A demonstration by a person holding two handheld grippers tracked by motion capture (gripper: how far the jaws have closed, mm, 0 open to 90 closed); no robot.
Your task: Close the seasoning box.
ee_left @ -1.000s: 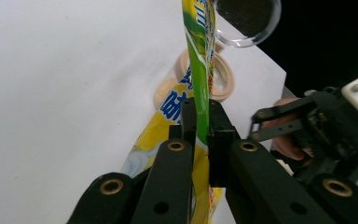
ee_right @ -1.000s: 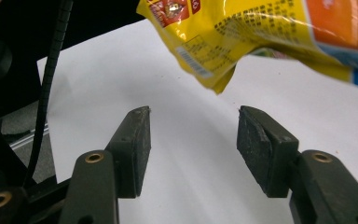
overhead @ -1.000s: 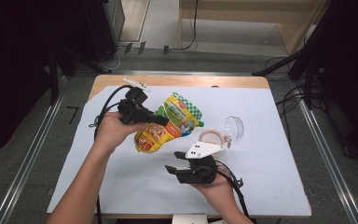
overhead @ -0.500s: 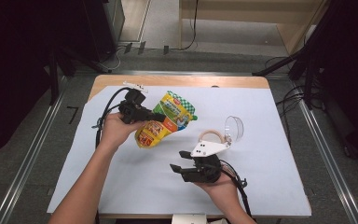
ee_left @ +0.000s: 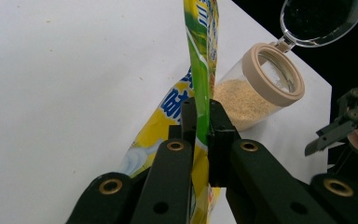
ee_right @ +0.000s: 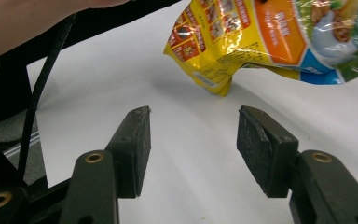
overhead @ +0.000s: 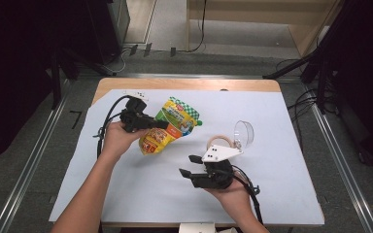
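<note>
The counter [overhead: 126, 160] was a wooden top under a pale, matte sheet, standing on a grey floor with metal rails at both sides and dark stands and cables behind; a glossy foil pouch [overhead: 167, 127], yellow and green with orange print, was flat and crinkled, held above the sheet left of centre, its long axis running from the lower left corner up toward the far right; the left gripper [ee_left: 200, 128] was clamped tight on the pouch's thin edge; just right of it stood a clear plastic jar [ee_left: 254, 88] of beige powder, round, with a tan rim and its transparent lid hinged open; the right gripper [ee_right: 193, 135] hovered near the front edge, spread wide, holding nothing.
</note>
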